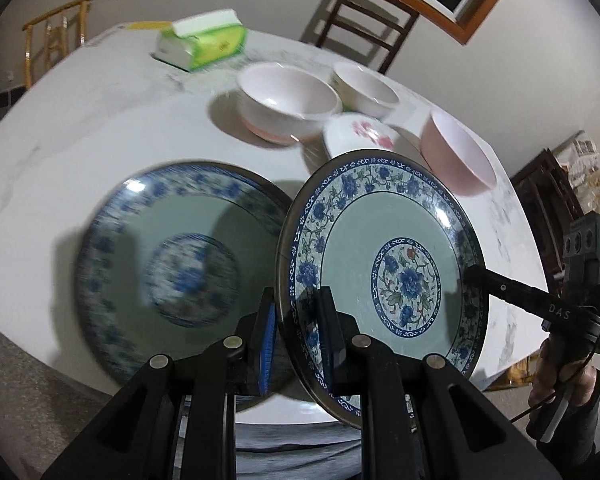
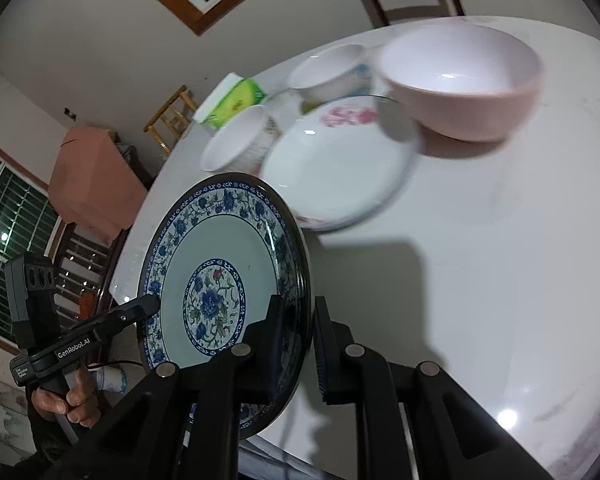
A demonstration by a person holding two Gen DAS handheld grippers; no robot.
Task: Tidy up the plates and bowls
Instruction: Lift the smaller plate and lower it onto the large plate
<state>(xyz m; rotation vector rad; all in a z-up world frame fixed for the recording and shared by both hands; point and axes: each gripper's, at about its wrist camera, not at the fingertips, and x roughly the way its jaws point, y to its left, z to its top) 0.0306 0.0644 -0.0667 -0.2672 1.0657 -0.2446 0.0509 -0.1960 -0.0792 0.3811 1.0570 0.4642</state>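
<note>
You've got both grippers, left gripper [image 1: 298, 334] and right gripper [image 2: 298, 346], jaws clamped on opposite rims of the blue-patterned plate [image 1: 384, 268], tilted above the bench [image 1: 80, 132], right of a second matching plate [image 1: 180, 264].

White marble-look table [image 1: 80, 128], round-edged, faint grey veining. Resting on it:
- blue-and-white floral plate [image 1: 180, 264] – flat, near the front edge, blurred.
- white plate with pink flowers [image 2: 336, 168] – mid-table, beside the bowls.
- pink bowl [image 2: 460, 80] – upright, just beside the pink-flowered plate.
- wide white bowl [image 1: 288, 100] – upright, pink marking low on its wall.
- smaller white bowl [image 1: 366, 88] – close behind the wide one; contact unclear.
- green-and-white tissue pack [image 1: 200, 40] – far side, well apart from the crockery.
</note>
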